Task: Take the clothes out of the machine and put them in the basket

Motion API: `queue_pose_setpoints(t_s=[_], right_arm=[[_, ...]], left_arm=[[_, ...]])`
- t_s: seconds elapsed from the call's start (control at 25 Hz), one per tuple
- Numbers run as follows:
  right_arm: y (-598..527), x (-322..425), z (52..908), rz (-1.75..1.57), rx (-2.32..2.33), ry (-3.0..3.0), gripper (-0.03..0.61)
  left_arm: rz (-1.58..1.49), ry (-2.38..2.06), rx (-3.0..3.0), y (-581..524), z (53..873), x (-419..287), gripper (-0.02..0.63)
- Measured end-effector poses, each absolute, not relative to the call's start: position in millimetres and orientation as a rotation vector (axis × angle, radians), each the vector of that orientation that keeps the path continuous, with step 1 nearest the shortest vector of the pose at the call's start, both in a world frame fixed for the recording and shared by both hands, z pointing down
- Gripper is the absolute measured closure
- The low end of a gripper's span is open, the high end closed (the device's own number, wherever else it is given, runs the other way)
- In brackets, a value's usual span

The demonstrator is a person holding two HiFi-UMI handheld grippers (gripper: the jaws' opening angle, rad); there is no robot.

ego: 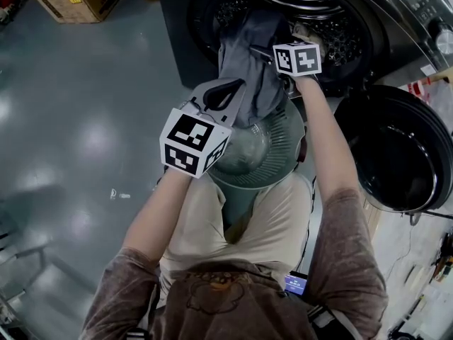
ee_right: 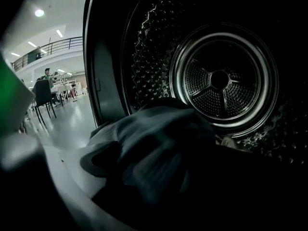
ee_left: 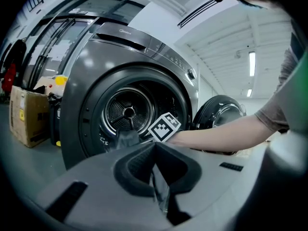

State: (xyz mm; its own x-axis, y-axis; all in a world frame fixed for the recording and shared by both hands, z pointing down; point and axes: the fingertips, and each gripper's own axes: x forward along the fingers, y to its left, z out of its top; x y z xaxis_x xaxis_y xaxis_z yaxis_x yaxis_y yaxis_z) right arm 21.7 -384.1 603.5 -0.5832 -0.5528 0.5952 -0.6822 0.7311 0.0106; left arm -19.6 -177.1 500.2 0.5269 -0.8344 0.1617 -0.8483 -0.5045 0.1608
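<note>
1. Head view: grey garment (ego: 248, 55) hangs out of the machine's drum (ego: 340, 41), draped over the lower lip of the mouth; its long axis runs from that lip down toward the basket (ego: 279, 165), which sits just below the mouth against the person's knees; door (ego: 396, 147) swung open at right.
2. Same view: left gripper (ego: 225, 94) is clamped on the garment's lower part, above the basket's far rim; right gripper (ego: 272, 55) is up at the drum mouth, by the garment's upper end; its jaws are hidden here behind its marker cube and the cloth.
3. Left gripper view: jaws closed together, a thin fold of grey cloth pinched between the pads; beyond them the drum mouth and the other arm reaching in.
4. Right gripper view: jaws spread wide, nothing clamped; a bunched mass of the garment lies just ahead and low, on the lower lip; drum back wall beyond; a pale scrap behind the bunch, too dim to identify.
5. Judgement: upper end not yet clear of the drum; right gripper is the nearer to it, cloth lying straight ahead and slightly below; a bite on that bunch, then a pull back along the garment's axis, should bring it over the basket rim; risk: cloth snagging on the lip.
</note>
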Motion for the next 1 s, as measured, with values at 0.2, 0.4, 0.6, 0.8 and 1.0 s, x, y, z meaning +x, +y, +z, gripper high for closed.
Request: queue_pose_setpoints(t_s=[0.2,0.4,0.6,0.8,1.0], right_arm=[[-386.6,19.3,611.8,0.341,0.908,-2.342,0.095],[-379.7,17.0,609.7,0.268,0.863,-2.333,0.201],[-367.9,12.9,606.6,0.167,0.816,-2.322,0.382],[-354.8,15.3,600.8,0.149,0.810,-2.335,0.480],[-336.6,22.0,590.3,0.206,0.825,-2.396,0.492]], left_arm=[[0.096,-1.428,2.541,-178.8,501.7,-21.4,0.607],[0.095,-1.428,2.548,-179.3,500.5,-19.2,0.607],[0.101,-1.429,2.547,-179.0,501.6,-18.5,0.607],[0.104,-1.432,2.547,-177.4,502.1,-18.5,0.607],[0.107,-1.434,2.545,-177.7,503.6,-17.6,0.607]])
